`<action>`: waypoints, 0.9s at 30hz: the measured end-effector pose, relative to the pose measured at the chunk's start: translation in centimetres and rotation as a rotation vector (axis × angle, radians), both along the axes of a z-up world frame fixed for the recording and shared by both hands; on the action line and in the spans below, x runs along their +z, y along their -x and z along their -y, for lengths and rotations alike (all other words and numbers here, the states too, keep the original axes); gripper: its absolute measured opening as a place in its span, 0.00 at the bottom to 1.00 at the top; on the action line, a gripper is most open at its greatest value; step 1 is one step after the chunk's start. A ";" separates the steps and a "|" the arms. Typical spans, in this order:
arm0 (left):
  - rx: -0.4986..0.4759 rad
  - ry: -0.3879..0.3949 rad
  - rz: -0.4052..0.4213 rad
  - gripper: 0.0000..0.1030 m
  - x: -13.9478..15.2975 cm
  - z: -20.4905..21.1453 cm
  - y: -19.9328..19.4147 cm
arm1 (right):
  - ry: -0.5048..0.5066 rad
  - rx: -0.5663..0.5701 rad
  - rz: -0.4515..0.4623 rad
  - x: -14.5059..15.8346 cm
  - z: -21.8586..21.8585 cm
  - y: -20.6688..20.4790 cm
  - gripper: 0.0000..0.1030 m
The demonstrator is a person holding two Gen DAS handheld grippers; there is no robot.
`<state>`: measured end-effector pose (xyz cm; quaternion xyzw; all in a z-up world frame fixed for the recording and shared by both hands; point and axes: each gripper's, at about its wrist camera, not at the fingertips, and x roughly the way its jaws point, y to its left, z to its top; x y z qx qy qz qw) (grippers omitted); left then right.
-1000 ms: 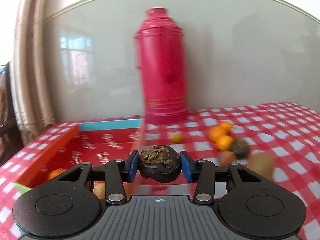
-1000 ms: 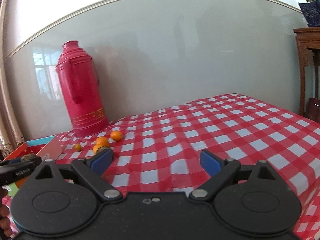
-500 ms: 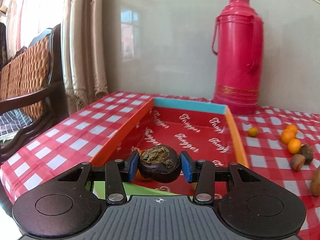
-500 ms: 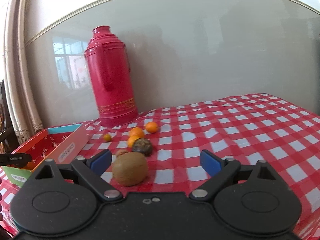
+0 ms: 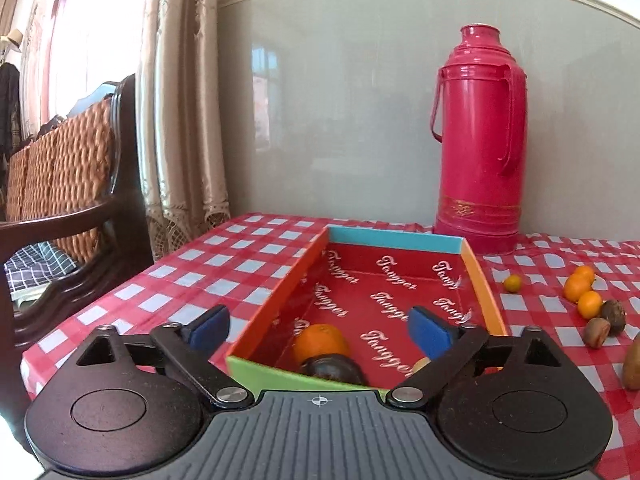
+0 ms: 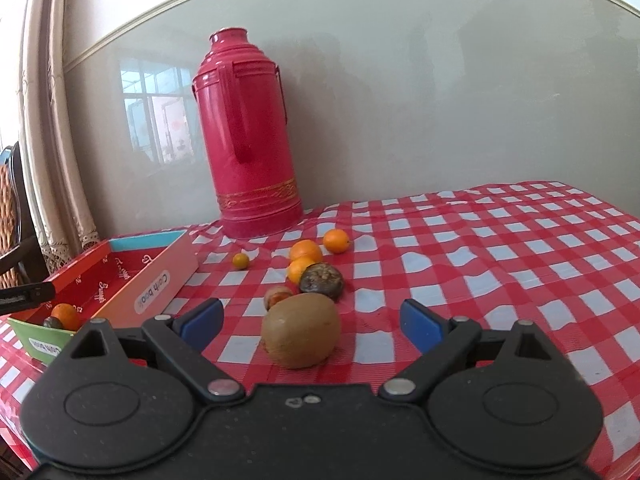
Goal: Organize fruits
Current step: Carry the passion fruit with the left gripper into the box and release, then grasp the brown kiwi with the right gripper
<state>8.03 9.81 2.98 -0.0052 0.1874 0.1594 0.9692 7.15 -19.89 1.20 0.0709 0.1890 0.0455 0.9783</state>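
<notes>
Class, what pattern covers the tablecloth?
Red-and-white checks on the tablecloth, clearest in the right wrist view.

We've got a dark wrinkly fruit [image 5: 332,369] lying beside an orange [image 5: 320,342] in the red box [image 5: 476,276], bottom centre.

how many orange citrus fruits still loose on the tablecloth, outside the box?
4. A tiny one sits nearest the box; two larger ones touch beside the dark fruit; one lies further back. Others may be hidden behind these.
</notes>
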 end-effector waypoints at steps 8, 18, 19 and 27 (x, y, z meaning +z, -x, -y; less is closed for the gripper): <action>0.070 -0.020 0.032 0.98 0.2 -2.9 2.1 | -0.022 -0.004 -0.064 -0.9 -1.3 -2.1 0.86; 0.207 0.068 0.044 1.00 -0.2 -8.4 4.5 | 0.026 -0.080 -0.122 -2.0 -2.9 -4.9 0.64; 0.220 0.082 0.044 1.00 -0.2 -9.0 4.7 | 0.035 -0.085 -0.128 -2.1 -3.0 -5.1 0.61; 0.276 0.101 0.056 1.00 -0.5 -10.8 5.9 | 0.092 -0.113 -0.150 -2.7 -4.0 -5.8 0.45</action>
